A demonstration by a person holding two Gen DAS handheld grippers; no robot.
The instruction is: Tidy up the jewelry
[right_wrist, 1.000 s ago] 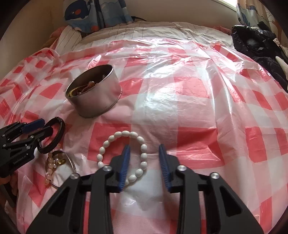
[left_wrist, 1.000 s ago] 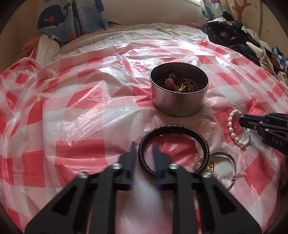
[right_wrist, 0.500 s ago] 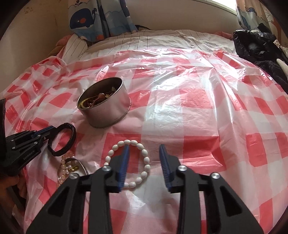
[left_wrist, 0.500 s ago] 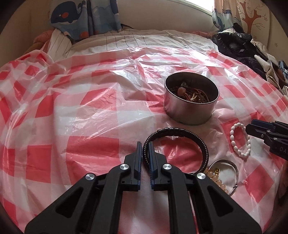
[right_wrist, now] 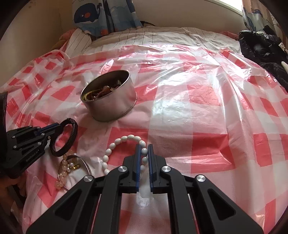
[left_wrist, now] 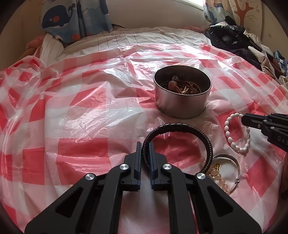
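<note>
A round metal tin (left_wrist: 181, 100) holding jewelry sits on the red-checked plastic sheet; it also shows in the right wrist view (right_wrist: 109, 100). My left gripper (left_wrist: 144, 149) is shut on the near rim of a black braided bracelet (left_wrist: 180, 126), seen from the side in the right wrist view (right_wrist: 71, 133). My right gripper (right_wrist: 144, 151) is shut on the right side of a white bead bracelet (right_wrist: 124, 139), which also shows in the left wrist view (left_wrist: 228, 136). A silver bangle (left_wrist: 232, 162) and a pale bead bracelet (left_wrist: 217, 174) lie together nearby.
The checked plastic sheet (right_wrist: 198, 108) covers a bed. Dark clothes (left_wrist: 234, 41) are piled at the far right. A whale-print curtain (right_wrist: 100, 16) hangs at the back left, above striped bedding (left_wrist: 126, 36).
My left gripper closed on the black bracelet's near rim. My right gripper closed on the white bead bracelet's right side. Both cameras' views shifted slightly.
</note>
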